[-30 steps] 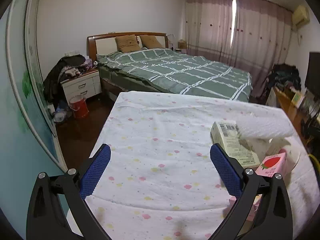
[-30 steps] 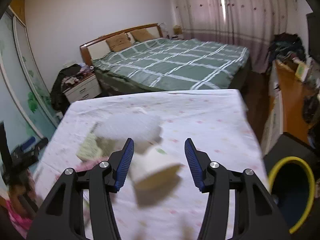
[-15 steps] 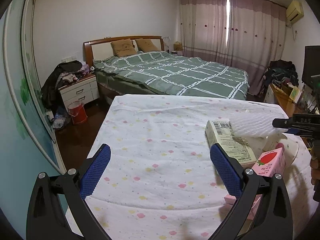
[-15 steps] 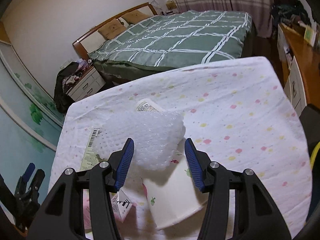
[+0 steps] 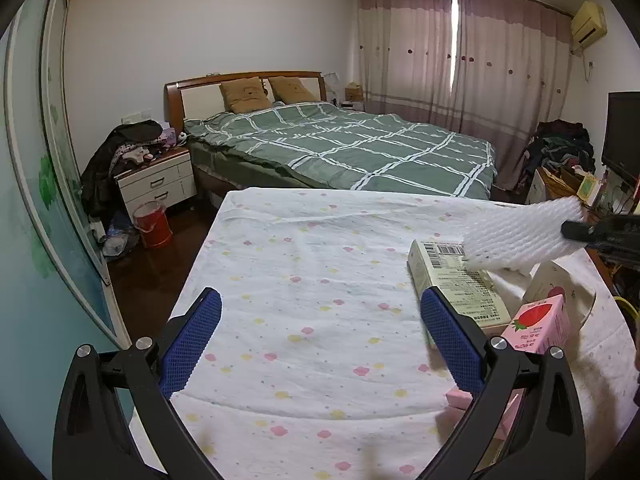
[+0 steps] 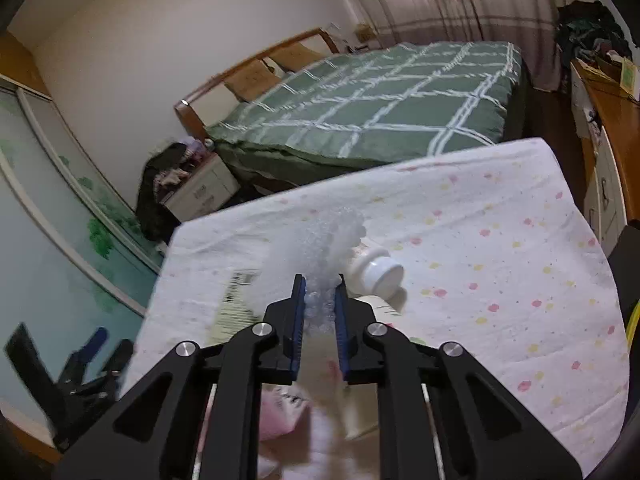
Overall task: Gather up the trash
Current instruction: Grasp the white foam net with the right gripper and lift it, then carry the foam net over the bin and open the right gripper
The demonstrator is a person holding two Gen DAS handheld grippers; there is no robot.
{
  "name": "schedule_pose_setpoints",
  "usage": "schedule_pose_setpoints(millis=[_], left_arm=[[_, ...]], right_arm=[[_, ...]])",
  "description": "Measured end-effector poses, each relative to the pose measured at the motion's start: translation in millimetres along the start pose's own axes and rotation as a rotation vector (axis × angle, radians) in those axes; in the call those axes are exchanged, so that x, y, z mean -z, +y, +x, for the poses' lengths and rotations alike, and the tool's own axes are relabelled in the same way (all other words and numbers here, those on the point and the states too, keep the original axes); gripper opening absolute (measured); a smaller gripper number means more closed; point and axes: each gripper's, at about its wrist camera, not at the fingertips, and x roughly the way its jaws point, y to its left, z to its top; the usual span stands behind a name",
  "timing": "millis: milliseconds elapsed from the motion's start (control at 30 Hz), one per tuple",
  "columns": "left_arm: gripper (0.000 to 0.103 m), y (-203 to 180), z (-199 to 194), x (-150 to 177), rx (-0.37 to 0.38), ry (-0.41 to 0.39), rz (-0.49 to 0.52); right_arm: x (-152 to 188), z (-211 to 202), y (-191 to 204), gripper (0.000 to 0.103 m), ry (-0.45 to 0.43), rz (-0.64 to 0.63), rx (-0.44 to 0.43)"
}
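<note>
The left gripper (image 5: pixel 320 340) hovers over a bare stretch of the flower-print cloth on the tabletop (image 5: pixel 312 264), its blue fingers (image 5: pixel 192 336) wide apart with nothing between them. Just right of its right finger lie a cream carton with a barcode (image 5: pixel 456 284) and a pink strawberry drink carton (image 5: pixel 538 324). Farther right, the right gripper (image 6: pixel 319 300) is closing its fingers (image 6: pixel 297 320) on a white foam fruit net (image 6: pixel 320 252), which is squeezed between the pads and juts forward past the tips, raised above the cartons. A white bottle cap (image 6: pixel 378 272) lies just right of the net.
</note>
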Motion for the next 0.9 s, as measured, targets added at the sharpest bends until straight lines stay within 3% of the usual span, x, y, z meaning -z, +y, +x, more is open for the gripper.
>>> schedule_pose_setpoints(millis=[233,367,567,900], left_arm=[[0.098,-0.3,-0.8,0.3,0.001,-0.001,-0.002],[0.098,-2.4,-2.4,1.5,0.003,-0.003,-0.006],[0.098,-1.7,-3.0,1.2,0.012,-0.002,-0.009],[0.098,-3.2,-4.3,0.7,0.046,0.000,-0.020]], right_arm=[[-0.3,-41.3,15.3,0.013,-0.081,-0.029,-0.044],[1.6,-70.7,13.2,0.013,-0.149,-0.044,-0.016],[16.4,-113.3,-20.7,0.013,-0.231,-0.028,0.112],[85.8,-193.4,-173.8,0.013,-0.265,0.237,0.459]])
